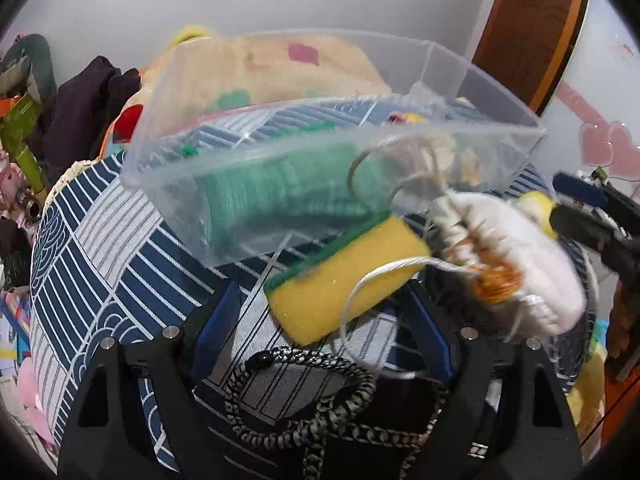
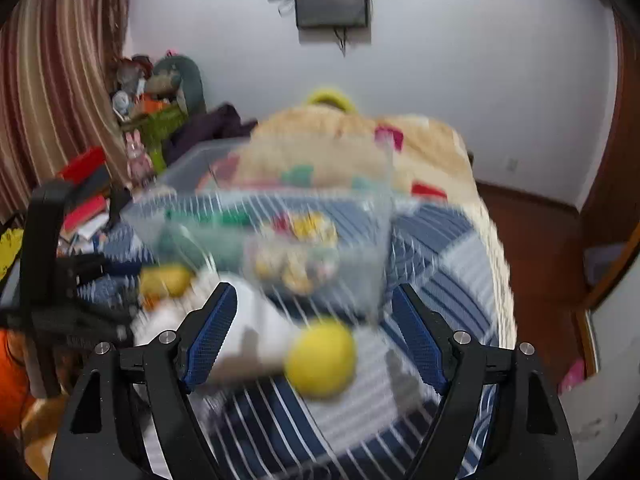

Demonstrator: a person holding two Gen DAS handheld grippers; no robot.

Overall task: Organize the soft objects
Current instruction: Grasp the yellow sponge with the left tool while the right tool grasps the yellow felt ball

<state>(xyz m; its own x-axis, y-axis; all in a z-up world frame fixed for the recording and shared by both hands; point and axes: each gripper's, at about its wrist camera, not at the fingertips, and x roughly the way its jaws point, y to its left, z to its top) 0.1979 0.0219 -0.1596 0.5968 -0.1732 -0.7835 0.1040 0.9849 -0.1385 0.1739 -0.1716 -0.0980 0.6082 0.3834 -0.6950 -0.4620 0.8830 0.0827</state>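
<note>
A clear plastic bin (image 1: 304, 148) stands on the blue-and-white patterned bed cover, with a green cloth (image 1: 280, 196) and small soft items inside. A yellow sponge with a green scrub side (image 1: 340, 276) lies just in front of it, between the fingers of my open left gripper (image 1: 324, 332). A white knitted soft toy with orange trim and loose cord (image 1: 508, 264) lies to the sponge's right. In the blurred right wrist view, my right gripper (image 2: 316, 332) is open over the white toy (image 2: 256, 336) and a yellow ball (image 2: 320, 358), short of the bin (image 2: 280, 216).
A black-and-grey braided cord (image 1: 320, 412) lies on the bed near my left gripper. A beige patchwork quilt (image 2: 360, 140) is piled behind the bin. Toys, dark clothes and books clutter the left side (image 2: 152, 128). The wooden floor (image 2: 540, 248) lies right of the bed.
</note>
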